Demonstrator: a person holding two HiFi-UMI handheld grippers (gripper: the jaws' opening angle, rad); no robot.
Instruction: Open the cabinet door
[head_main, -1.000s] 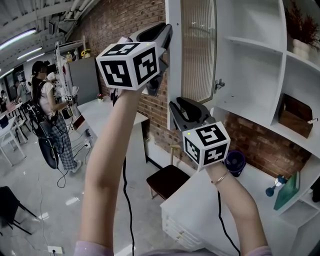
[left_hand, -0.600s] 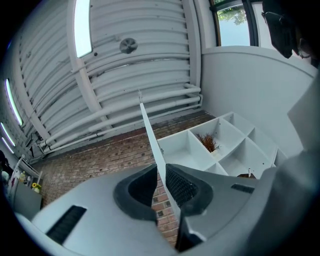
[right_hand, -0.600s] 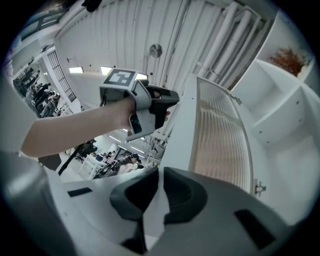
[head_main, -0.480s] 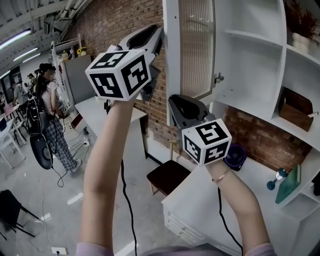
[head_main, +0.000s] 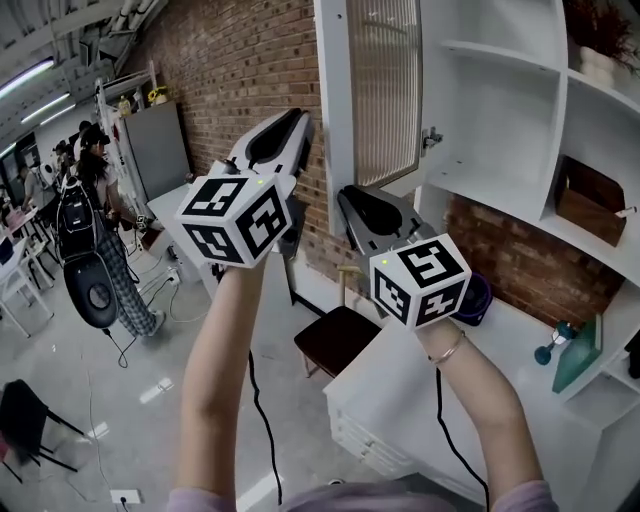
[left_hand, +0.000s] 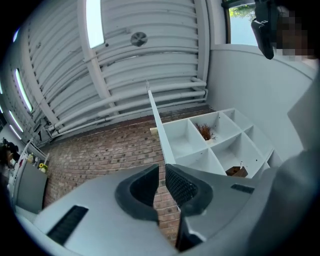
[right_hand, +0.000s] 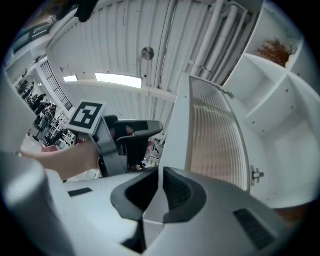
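The white cabinet door (head_main: 385, 90) with a ribbed glass panel stands swung open from the white shelf cabinet (head_main: 500, 130). My right gripper (head_main: 343, 195) is at the door's lower outer corner. In the right gripper view the door's (right_hand: 215, 135) white frame runs down into the right gripper (right_hand: 159, 175), whose jaws are shut on that edge. My left gripper (head_main: 296, 122) hangs left of the door, apart from it. In the left gripper view the left gripper (left_hand: 161, 170) has a narrow gap with nothing in it, and the door's thin edge (left_hand: 156, 120) rises beyond it.
A brick wall (head_main: 240, 70) runs behind the door. Inside the cabinet are a brown box (head_main: 590, 230) and a dried plant (head_main: 600, 45). Below are a white counter (head_main: 400, 400), a dark wooden stool (head_main: 335, 360) and a teal object (head_main: 575, 370). A person (head_main: 95, 200) stands far left.
My left gripper has dropped from high beside the door's frame to a lower spot left of it. The right gripper has stayed at the door's lower corner.
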